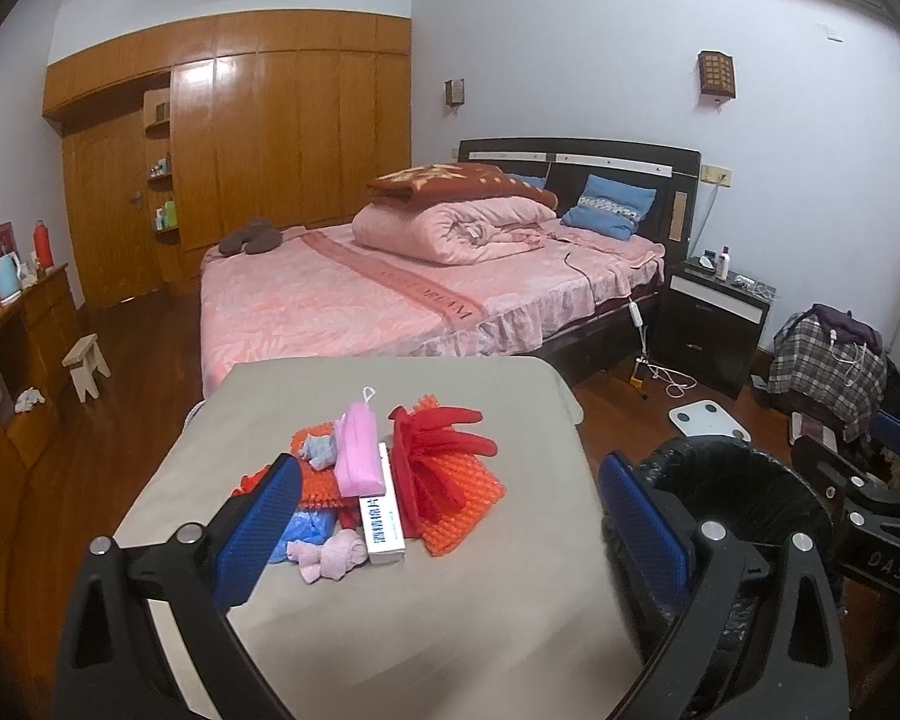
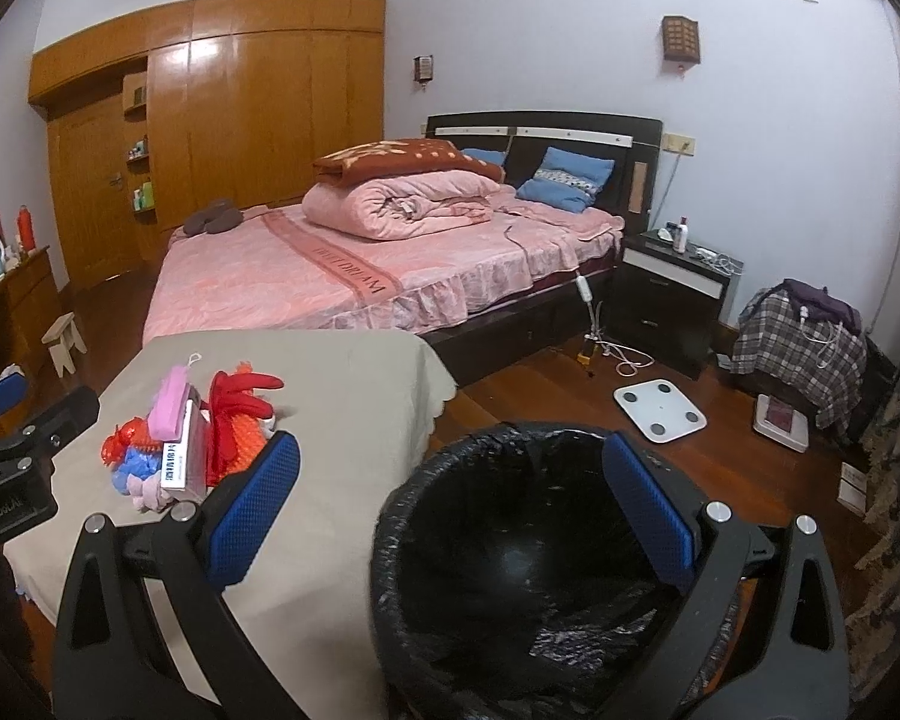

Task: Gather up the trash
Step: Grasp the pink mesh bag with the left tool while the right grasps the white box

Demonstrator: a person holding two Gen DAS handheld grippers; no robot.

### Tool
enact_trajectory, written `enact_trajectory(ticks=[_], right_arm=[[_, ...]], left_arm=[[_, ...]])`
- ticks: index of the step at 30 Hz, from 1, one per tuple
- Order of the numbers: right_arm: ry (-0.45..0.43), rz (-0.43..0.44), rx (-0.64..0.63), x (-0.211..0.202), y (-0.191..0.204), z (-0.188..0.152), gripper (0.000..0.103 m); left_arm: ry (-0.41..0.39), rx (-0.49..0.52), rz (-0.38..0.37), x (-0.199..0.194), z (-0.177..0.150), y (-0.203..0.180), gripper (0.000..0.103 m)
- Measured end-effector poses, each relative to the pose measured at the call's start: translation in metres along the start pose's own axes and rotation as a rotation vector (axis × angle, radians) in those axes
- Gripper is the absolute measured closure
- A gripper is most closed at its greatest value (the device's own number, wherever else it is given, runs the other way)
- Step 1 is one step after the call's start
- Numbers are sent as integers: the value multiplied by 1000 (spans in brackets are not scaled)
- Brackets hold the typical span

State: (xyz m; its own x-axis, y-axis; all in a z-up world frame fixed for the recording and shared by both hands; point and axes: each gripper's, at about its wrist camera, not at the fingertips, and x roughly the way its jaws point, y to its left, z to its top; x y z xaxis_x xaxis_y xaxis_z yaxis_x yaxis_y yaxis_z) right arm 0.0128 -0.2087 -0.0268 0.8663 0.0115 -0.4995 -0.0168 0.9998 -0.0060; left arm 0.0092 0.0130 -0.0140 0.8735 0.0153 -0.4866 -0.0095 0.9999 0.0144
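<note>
A pile of trash lies on the beige-covered table (image 1: 390,600): a red mesh net (image 1: 438,450), orange foam netting (image 1: 468,510), a pink sponge (image 1: 360,450), a white box (image 1: 384,522), a crumpled pink tissue (image 1: 330,558) and blue plastic (image 1: 306,531). The pile also shows in the right wrist view (image 2: 192,438). A bin with a black liner (image 2: 528,570) stands right of the table. My left gripper (image 1: 450,528) is open and empty, just short of the pile. My right gripper (image 2: 450,504) is open and empty above the bin's near rim.
A bed with pink bedding (image 1: 390,288) stands beyond the table. A white scale (image 2: 660,402) lies on the wood floor. A dark nightstand (image 2: 672,300), a plaid-covered heap (image 2: 798,354), a small stool (image 1: 87,363) and a wooden dresser (image 1: 24,348) ring the room.
</note>
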Motion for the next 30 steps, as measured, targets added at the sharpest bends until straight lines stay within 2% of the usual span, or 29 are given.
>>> enact_trajectory(ticks=[6,14,18,20,22,27,30], right_arm=[[9,48,-16,25,20,3,5],[-1,113,-27,78,53,6,6],[21,127,-28,108,68,9,15],[39,136,-34,119,72,10,20],[48,137,-37,128,77,10,20],[70,137,-49,145,84,10,22],[90,140,-54,151,87,8,23]], left_arm=[[8,1,57,19,-6,22,6],[31,-7,142,68,-23,57,6],[30,-8,155,98,-28,67,6],[42,-17,147,114,-30,70,13],[50,-30,118,129,-32,73,19],[80,-29,101,157,-35,76,32],[106,-43,70,170,-37,80,47]])
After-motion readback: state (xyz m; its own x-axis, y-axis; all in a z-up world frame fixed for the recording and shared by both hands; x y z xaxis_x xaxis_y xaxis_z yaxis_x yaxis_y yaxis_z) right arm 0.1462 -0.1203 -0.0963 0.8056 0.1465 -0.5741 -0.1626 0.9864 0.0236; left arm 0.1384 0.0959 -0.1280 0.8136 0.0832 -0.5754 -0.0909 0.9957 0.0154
